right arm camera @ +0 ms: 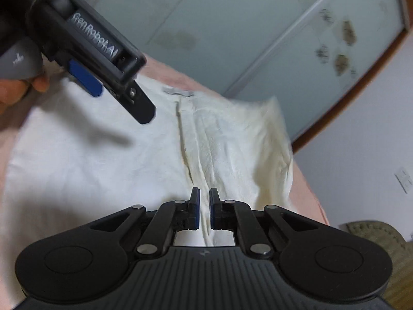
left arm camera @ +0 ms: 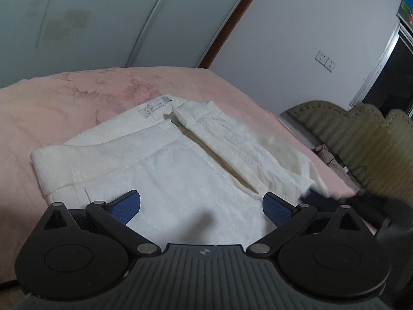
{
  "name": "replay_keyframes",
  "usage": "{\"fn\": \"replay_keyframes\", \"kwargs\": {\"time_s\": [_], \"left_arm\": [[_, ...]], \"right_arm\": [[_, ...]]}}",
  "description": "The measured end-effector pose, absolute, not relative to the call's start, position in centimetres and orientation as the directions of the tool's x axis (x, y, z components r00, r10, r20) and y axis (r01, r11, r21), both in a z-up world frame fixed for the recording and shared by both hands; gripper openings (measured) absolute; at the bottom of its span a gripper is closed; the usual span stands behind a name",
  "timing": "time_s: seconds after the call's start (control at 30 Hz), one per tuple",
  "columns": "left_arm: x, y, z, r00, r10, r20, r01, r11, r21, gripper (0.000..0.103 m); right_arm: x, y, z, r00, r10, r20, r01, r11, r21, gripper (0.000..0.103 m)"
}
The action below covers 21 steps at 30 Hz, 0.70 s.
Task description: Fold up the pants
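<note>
On the pink bedspread point(left arm camera: 77, 118) the white pants point(left arm camera: 160, 165) lay spread flat, waistband end away from you, the grey label point(left arm camera: 154, 108) at the far edge and the open fly point(left arm camera: 219, 155) running down the middle; the left hem edge sat folded back near the bed's left side, with bare pink cover beyond it and behind the waistband, so you had room on both those sides; to the right the bed's edge fell away toward an olive quilted headboard or sofa back point(left arm camera: 361, 139), and a white wall with sockets point(left arm camera: 325, 61) stood well behind.

Your left gripper point(left arm camera: 201, 206) hung over the near part of the pants, pointing down at a slant, its blue pads point(left arm camera: 129, 205) wide apart with nothing between them; in the right wrist view the same tool point(right arm camera: 111, 77) came in from the upper left, your hand point(right arm camera: 15, 90) wrapped round its grey handle, its fingers above the cloth and casting a shadow on it.

Your right gripper point(right arm camera: 204, 211) pointed down over the fly line, its pads point(right arm camera: 196, 209) drawn in together with only a narrow slit left; the picture was blurred there, but no cloth seemed caught between them; the pants' right edge point(right arm camera: 278, 139) rose in a soft ridge beside the bed's edge.
</note>
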<state>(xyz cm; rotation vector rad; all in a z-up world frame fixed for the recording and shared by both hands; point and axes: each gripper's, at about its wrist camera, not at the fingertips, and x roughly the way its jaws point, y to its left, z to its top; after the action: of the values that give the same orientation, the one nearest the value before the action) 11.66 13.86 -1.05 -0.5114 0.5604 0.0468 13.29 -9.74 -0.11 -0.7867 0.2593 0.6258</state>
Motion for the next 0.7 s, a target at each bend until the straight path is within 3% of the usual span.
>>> {"fn": "replay_keyframes", "kwargs": {"time_s": [0.03, 0.1, 0.13, 0.23, 0.33, 0.4, 0.53, 0.63, 0.7], "left_arm": [[11.5, 13.8, -1.1, 0.850, -0.082, -0.520, -0.181, 0.882, -0.435, 0.102], [11.7, 13.5, -1.4, 0.850, -0.063, -0.522, -0.180, 0.898, -0.401, 0.102], [11.8, 13.2, -1.5, 0.850, -0.054, -0.524, -0.180, 0.905, -0.385, 0.102], [11.7, 12.4, -2.0, 0.862, -0.037, -0.505, -0.161, 0.925, -0.343, 0.102], [11.4, 11.7, -2.8, 0.877, -0.012, -0.481, -0.149, 0.944, -0.294, 0.102], [11.4, 11.3, -3.0, 0.878, -0.007, -0.479, -0.138, 0.954, -0.267, 0.102], [11.7, 11.0, -3.1, 0.871, -0.013, -0.490, -0.125, 0.960, -0.249, 0.102], [11.8, 11.0, -3.2, 0.871, -0.012, -0.492, -0.127, 0.960, -0.249, 0.103], [12.0, 11.0, -3.2, 0.869, -0.009, -0.494, -0.129, 0.961, -0.245, 0.102]], "right_arm": [[13.9, -10.0, 0.7, 0.812, 0.424, -0.401, -0.583, 0.587, -0.561, 0.014], [16.6, -10.5, 2.4, 0.826, 0.410, -0.388, -0.562, 0.657, -0.503, 0.067], [18.6, -10.8, 3.0, 0.824, 0.400, -0.401, -0.559, 0.685, -0.467, 0.101], [25.5, -12.5, 3.9, 0.790, 0.397, -0.467, -0.562, 0.773, -0.295, 0.103], [33.4, -15.5, 3.4, 0.682, 0.461, -0.567, -0.557, 0.830, 0.004, 0.103], [37.7, -17.1, 1.7, 0.607, 0.470, -0.640, -0.517, 0.846, 0.132, 0.103], [43.4, -17.0, -2.0, 0.408, 0.449, -0.795, -0.474, 0.849, 0.236, 0.103], [44.1, -17.1, -2.6, 0.338, 0.535, -0.774, -0.530, 0.788, 0.313, 0.103], [43.8, -16.9, -2.4, 0.306, 0.566, -0.766, -0.559, 0.758, 0.337, 0.089]]}}
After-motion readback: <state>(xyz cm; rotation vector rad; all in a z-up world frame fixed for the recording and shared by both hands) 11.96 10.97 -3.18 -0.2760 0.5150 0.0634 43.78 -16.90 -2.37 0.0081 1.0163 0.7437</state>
